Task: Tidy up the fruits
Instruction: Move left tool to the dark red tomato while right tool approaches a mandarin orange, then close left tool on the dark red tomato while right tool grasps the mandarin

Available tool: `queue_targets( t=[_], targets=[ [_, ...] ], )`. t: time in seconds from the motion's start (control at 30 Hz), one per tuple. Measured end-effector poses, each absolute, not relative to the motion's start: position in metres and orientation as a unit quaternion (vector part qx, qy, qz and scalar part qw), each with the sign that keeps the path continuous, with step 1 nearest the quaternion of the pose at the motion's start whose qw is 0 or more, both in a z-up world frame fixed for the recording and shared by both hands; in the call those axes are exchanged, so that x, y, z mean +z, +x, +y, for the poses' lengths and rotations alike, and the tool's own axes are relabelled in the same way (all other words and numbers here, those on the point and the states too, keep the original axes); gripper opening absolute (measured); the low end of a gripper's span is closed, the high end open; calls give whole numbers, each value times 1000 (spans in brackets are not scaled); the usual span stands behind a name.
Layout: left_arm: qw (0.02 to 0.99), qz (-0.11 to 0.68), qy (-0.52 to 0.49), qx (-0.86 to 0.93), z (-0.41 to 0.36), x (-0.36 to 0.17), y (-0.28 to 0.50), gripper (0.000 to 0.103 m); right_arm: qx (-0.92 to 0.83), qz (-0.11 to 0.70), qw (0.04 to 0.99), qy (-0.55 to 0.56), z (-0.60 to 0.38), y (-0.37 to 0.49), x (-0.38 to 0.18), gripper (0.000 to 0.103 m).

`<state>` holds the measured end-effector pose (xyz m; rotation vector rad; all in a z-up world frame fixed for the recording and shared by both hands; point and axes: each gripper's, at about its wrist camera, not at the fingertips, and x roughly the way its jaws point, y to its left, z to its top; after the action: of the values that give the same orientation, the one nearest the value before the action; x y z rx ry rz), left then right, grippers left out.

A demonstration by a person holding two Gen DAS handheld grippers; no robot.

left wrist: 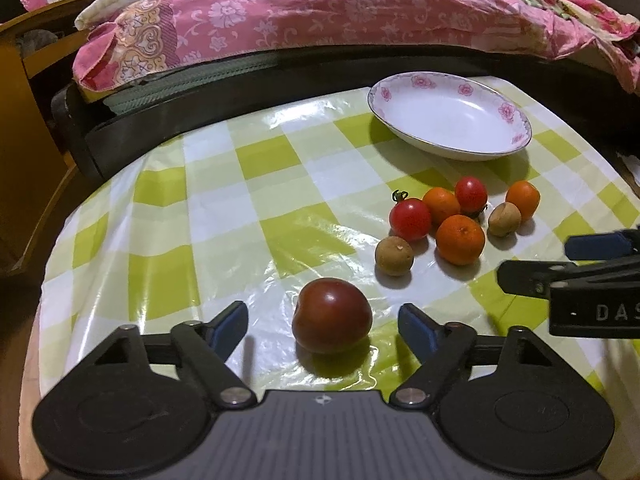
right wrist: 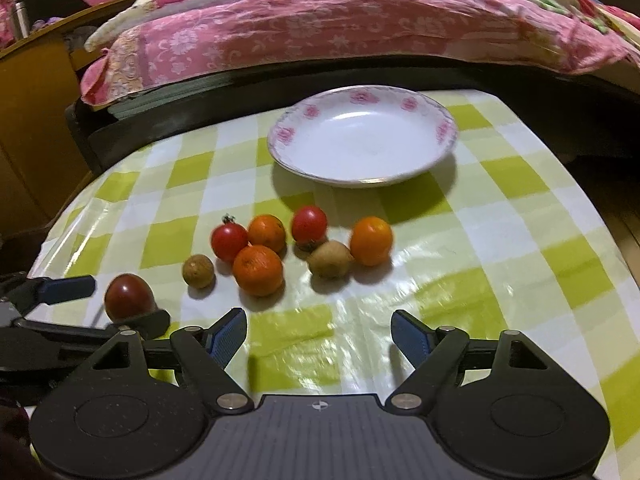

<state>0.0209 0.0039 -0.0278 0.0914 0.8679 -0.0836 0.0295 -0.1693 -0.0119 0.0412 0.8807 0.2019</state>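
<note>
Left wrist view shows the left gripper (left wrist: 322, 322) with jaws spread wide, straddling a dark red, glossy round tomato (left wrist: 331, 315) that rests on the surface, a table under a shiny green-and-white checked plastic cloth (left wrist: 224, 208). Neither blue pad touches the fruit; a clear gap stands on each side.

Right wrist view shows the right gripper (right wrist: 318, 334) likewise spread apart and holding nothing, with only cloth between its pads.

Beyond the dark tomato lies a loose cluster: two small red cherry tomatoes (left wrist: 411, 219), three small orange citrus fruits (left wrist: 460, 239) and two small brown round fruits (left wrist: 394, 255), several touching one another. A white shallow porcelain dish with pink flower rim (left wrist: 450, 122) stands further back, holding nothing.

Assessment: the dark tomato is judged light, smooth-skinned and soft enough to bruise or split under a hard squeeze. Recommended hold is across its widest girth, pads level and opposite, closing gently. On the slick cloth it may roll if one pad touches first.
</note>
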Motion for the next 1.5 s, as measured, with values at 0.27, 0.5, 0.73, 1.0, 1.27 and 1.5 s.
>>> queue_targets(
  t=[0.27, 0.5, 0.73, 1.0, 1.27, 1.5],
  targets=[
    [904, 422, 46, -54, 7, -35, 25, 67, 160, 422, 892, -7, -154, 49, -18, 58],
    [906, 414, 53, -63, 6, -37, 30, 63, 177, 424, 888, -10, -147, 61, -26, 49],
    [909, 407, 50, -78, 5, -37, 27, 51, 185, 418, 889, -21, -146, 59, -28, 39],
    [907, 412, 37, -82, 8, -34, 25, 48, 191, 418, 888, -13, -146, 52, -24, 27],
    [906, 405, 47, -116, -7, -30, 17, 48, 185, 418, 889, -17, -156, 36, -17, 27],
    [904, 404, 73, -122, -16, -35, 11, 49, 186, 416, 889, -40, -161, 18, -22, 28]
  ],
)
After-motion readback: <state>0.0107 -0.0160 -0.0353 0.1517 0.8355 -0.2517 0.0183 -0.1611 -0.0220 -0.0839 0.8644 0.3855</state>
